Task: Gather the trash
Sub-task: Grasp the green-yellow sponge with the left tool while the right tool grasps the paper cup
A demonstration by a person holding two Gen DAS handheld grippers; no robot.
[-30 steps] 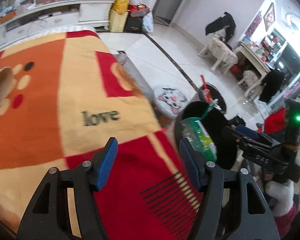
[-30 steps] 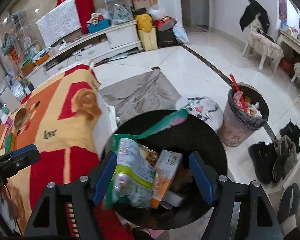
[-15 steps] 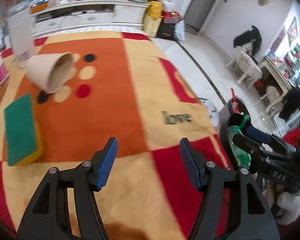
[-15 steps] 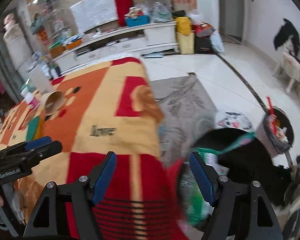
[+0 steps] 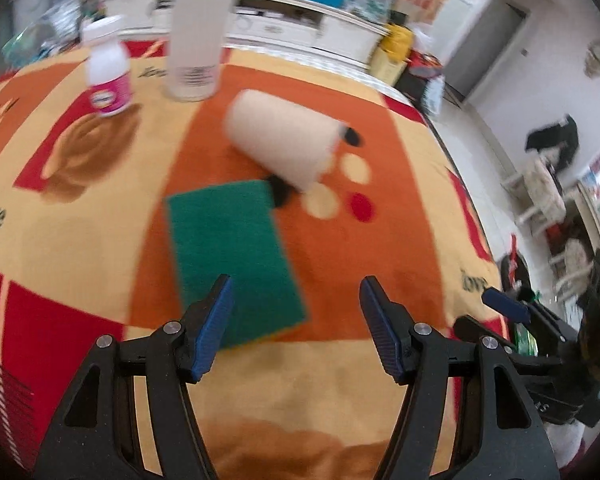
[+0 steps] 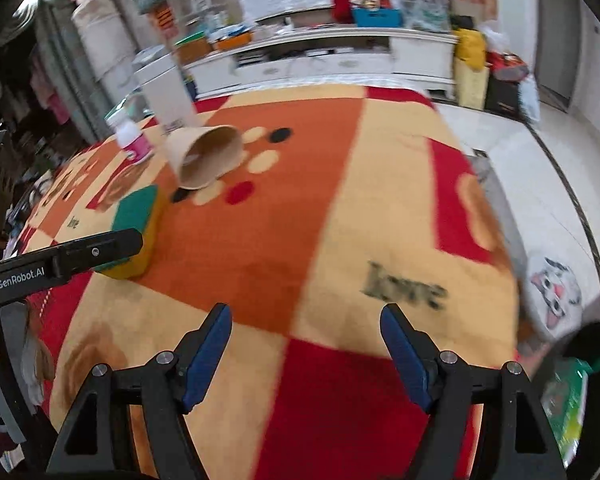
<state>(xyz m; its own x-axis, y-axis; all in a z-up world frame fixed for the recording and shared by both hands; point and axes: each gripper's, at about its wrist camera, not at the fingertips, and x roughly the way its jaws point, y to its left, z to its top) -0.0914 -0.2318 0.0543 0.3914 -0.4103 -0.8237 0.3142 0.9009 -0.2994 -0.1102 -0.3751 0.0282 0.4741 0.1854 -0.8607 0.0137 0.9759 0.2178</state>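
A tipped-over paper cup point(image 5: 278, 142) point(image 6: 207, 156) lies on the patterned tablecloth point(image 5: 380, 220), its mouth toward the right. Just in front of it rests a green-and-yellow sponge point(image 5: 230, 252) point(image 6: 136, 224). My left gripper point(image 5: 296, 304) is open above the sponge's near end, nothing between its blue pads. My right gripper point(image 6: 306, 332) is open too, over bare cloth near the word "love". The left gripper's finger point(image 6: 80, 256) crosses the right wrist view beside the sponge. The black trash bin point(image 6: 592, 344) with green packaging shows at the table's right edge.
A tall white canister point(image 5: 196, 36) and a small white bottle with a pink label point(image 5: 108, 72) stand behind the cup. A second bin point(image 5: 516, 268), chairs and a white cabinet point(image 6: 340, 60) lie beyond the table on the tiled floor.
Both grippers have swung left from the black bin, back over the table. The cup and sponge have come into the middle of the left wrist view. The jaws stay open and empty.
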